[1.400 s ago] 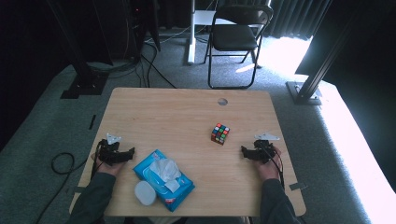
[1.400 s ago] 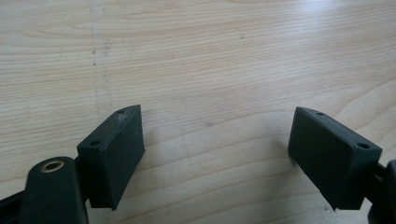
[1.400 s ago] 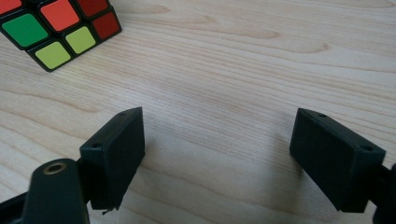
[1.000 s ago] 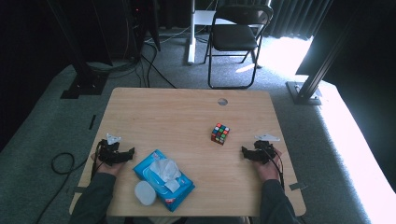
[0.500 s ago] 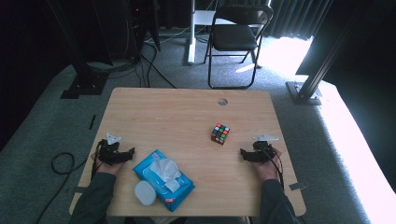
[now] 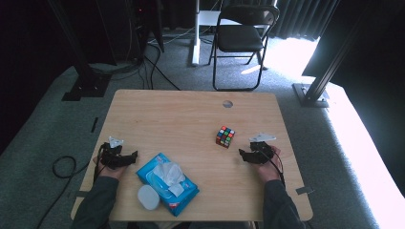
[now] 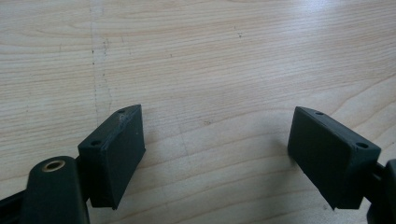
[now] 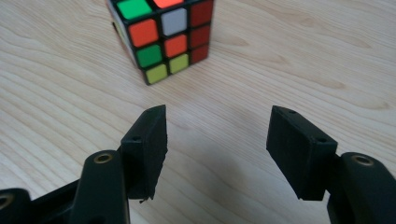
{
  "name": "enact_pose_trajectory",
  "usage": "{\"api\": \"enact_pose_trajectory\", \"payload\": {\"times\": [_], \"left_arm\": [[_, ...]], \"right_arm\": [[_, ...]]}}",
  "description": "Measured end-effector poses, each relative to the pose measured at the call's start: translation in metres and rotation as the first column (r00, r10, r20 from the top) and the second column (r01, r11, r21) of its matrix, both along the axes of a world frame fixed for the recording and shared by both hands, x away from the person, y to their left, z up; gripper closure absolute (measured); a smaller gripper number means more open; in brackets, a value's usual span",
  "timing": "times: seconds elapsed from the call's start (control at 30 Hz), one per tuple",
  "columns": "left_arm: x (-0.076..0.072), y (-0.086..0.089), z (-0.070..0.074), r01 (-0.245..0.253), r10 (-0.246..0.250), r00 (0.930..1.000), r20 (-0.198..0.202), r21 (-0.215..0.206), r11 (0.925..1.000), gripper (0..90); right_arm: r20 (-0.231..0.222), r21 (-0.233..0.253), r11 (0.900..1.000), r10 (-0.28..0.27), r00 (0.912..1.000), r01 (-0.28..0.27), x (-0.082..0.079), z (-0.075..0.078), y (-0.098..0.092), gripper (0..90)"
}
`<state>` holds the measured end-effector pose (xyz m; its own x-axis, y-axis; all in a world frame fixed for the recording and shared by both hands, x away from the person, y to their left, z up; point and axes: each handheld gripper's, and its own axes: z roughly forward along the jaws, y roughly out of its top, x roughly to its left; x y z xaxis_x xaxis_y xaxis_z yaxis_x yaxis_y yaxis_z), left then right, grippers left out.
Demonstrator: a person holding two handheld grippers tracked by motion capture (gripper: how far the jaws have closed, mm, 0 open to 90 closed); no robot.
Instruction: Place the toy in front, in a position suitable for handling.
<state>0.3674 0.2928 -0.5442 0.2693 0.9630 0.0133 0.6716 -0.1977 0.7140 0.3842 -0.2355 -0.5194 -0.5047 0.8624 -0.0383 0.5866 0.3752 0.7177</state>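
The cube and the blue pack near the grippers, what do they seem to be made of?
Cube: probably hard plastic, a black body with glossy coloured squares. Blue pack: looks like soft plastic film, slightly shiny, with a white tissue or wipe sticking out on top.

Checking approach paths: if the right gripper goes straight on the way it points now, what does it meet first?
Most likely the puzzle cube. It sits just ahead of the open right gripper, slightly off to one side, with bare table between them.

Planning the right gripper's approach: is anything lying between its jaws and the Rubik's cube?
Nothing visible: bare wooden table separates the open right gripper from the Rubik's cube.
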Motion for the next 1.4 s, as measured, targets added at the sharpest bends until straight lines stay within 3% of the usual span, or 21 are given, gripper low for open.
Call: {"api": "enact_pose_trajectory", "payload": {"times": [0.57, 0.87, 1.4], "left_arm": [[0.0, 0.0, 0.0, -0.003, 0.003, 1.0, 0.0, 0.0, 1.0, 18.9], [0.0, 0.0, 0.0, -0.004, 0.004, 1.0, 0.002, -0.001, 1.0, 18.9], [0.0, 0.0, 0.0, -0.004, 0.004, 1.0, 0.002, -0.002, 1.0, 18.9]], "right_arm": [[0.02, 0.038, 0.995, 0.09, 0.9957, -0.091, 0.015, 0.01, 0.019, 29.3], [0.063, 0.048, 0.988, 0.141, 0.9881, -0.144, 0.023, 0.015, 0.033, 24.1], [0.046, 0.052, 0.988, 0.145, 0.9884, -0.147, 0.05, 0.005, 0.045, 19.2]]}}
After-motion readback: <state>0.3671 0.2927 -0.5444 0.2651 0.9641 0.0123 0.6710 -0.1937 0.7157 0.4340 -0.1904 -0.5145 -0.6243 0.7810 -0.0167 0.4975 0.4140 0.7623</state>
